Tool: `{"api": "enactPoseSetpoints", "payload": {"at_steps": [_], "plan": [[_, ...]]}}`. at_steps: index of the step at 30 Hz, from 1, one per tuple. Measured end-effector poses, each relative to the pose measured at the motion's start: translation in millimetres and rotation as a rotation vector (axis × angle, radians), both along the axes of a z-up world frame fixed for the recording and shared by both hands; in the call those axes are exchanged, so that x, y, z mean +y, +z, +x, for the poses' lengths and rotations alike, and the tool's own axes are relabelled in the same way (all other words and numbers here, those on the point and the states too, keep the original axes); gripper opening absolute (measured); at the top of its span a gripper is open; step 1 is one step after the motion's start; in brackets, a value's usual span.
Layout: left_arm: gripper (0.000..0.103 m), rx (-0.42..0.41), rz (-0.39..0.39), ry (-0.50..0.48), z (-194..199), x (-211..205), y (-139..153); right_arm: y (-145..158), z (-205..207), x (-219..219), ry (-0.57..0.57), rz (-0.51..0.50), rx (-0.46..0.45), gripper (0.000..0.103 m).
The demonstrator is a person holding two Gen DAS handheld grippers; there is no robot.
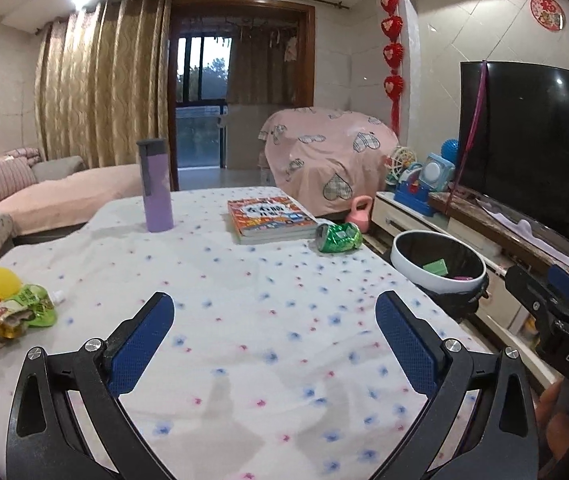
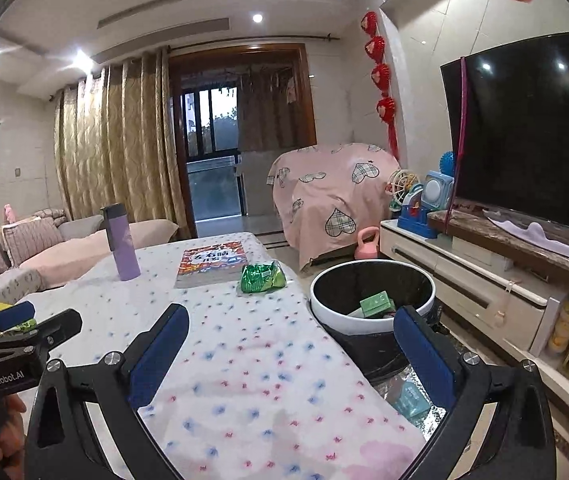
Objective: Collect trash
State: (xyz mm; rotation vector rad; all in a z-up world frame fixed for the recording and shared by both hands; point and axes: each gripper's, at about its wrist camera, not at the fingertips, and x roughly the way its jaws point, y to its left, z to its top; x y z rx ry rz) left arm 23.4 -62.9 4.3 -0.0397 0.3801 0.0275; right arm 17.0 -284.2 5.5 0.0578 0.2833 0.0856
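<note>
Both the left gripper (image 1: pixel 274 340) and right gripper (image 2: pixel 292 354) hung released, empty; reaching for the crushed green can (image 1: pixel 338 237) risked nudging the book (image 1: pixel 270 220); it lay touching.

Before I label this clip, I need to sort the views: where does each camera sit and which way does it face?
Left wrist: on the left gripper, facing across the table toward the window; the right gripper shows at its right edge.
Right wrist: on the right gripper, over the table's right edge, facing the bin; the left gripper sits at its left edge.
Shared: bottle, book, green can, bin.
</note>
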Motion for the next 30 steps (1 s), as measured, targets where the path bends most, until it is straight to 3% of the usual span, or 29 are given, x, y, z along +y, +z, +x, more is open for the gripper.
{"api": "enactPoseSetpoints", "payload": {"at_steps": [30], "plan": [[0.103, -0.018, 0.034, 0.000, -5.0, -4.7, -1.3, -4.7, -1.8, -5.1, -0.010, 0.022, 0.019, 0.103]]}}
